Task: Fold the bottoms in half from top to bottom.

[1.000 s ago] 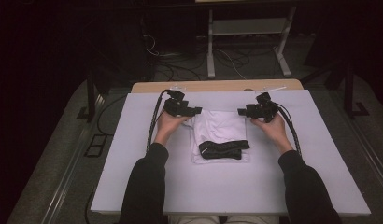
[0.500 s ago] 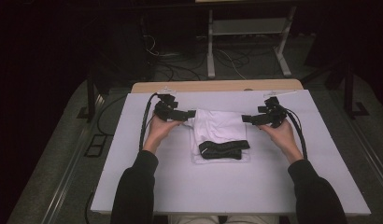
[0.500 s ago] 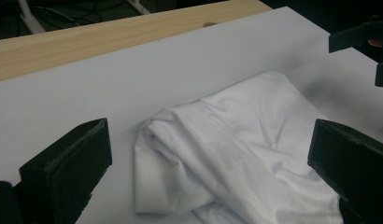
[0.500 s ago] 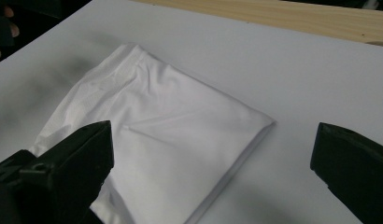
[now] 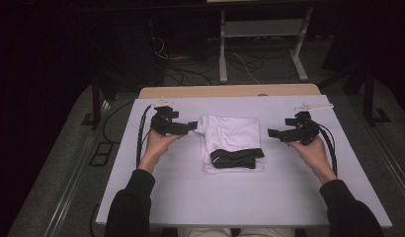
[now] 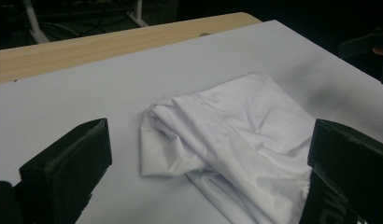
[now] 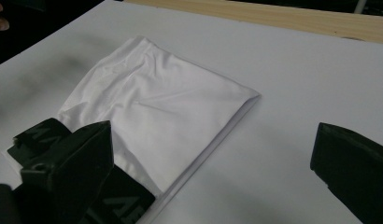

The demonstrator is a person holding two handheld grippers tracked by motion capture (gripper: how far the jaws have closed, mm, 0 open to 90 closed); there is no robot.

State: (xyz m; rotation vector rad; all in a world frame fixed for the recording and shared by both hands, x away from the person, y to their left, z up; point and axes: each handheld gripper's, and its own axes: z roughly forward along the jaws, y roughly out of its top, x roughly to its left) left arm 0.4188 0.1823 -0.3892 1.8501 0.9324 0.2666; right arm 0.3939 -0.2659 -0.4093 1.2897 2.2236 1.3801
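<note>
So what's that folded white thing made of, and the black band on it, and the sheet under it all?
The white garment looks like thin sporty knit, probably synthetic: soft creases, a faint sheen, and a fine mesh texture in the left gripper view. The black band seems to be woven elastic with pale lettering. The table cover is matte, smooth and pale; paper or plastic, I cannot tell.

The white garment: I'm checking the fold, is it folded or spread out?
Folded. The white garment lies as a compact layered rectangle on the table, its black waistband doubled across the near end.
</note>
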